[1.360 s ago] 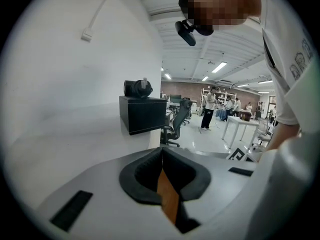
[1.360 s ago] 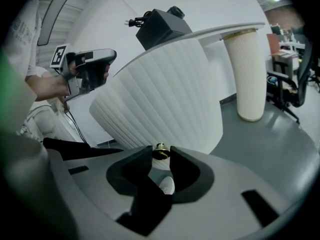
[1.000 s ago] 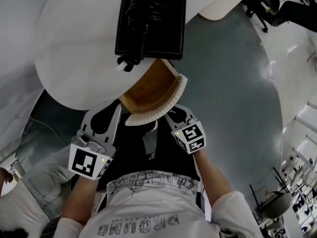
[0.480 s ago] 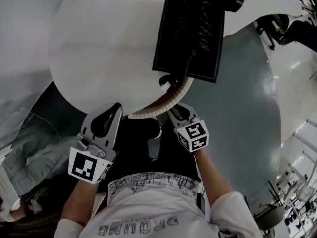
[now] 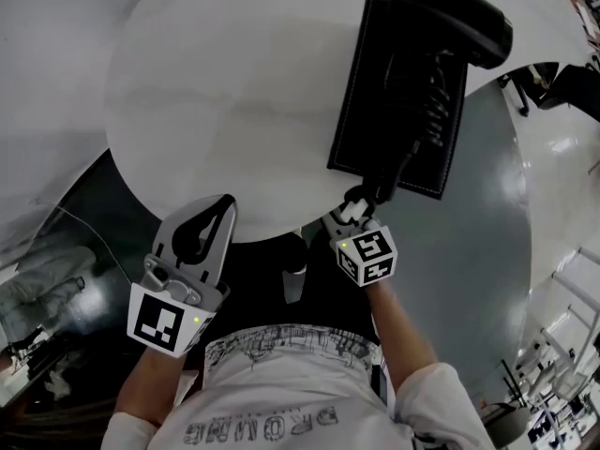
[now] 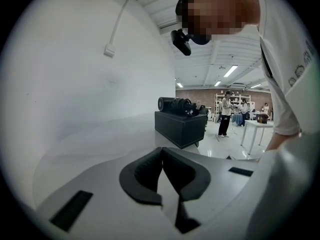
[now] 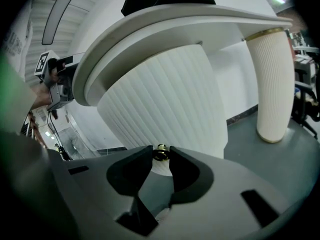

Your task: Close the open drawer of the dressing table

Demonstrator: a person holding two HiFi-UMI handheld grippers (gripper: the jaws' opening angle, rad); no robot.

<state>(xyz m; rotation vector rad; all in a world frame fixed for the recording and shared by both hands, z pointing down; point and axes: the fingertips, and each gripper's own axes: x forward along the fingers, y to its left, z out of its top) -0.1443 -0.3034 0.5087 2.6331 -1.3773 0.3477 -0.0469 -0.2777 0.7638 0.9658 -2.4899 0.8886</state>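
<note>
Plainly drawer [image 7: 162, 126] sits shut; right tool [image 5: 352, 219] grips its knob [image 7: 160, 152], left tool [image 6: 161, 151] closed.

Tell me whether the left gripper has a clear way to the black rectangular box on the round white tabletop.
Probably yes: only bare round white tabletop lies between the left gripper, jaws together, and the black rectangular box ahead of it.

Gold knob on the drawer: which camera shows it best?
The right gripper view: the gold knob sits close up between the right gripper's fingers, against the ribbed drawer front. In the head view the table top and gripper hide it. The left gripper view looks across the table top, missing it.
</note>
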